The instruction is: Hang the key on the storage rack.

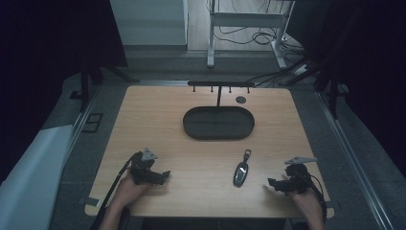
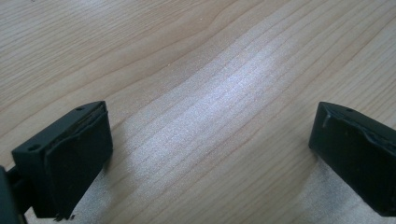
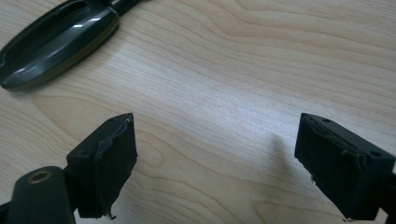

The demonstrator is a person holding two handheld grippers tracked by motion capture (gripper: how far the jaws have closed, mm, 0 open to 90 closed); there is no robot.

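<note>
Right gripper: jaws apart, nothing held. Left gripper: likewise. Key fob lies at 10 o'clock; a skewed approach could skid it across table.

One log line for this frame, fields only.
left gripper: open, empty | right gripper: open, empty | key fob: on table | tray: empty

A light wood worktop carries a dark oval tray toward its far edge, with a black T-shaped hook rack standing just behind it. Nearer, a key fob lies flat, well apart from the tray.
</note>
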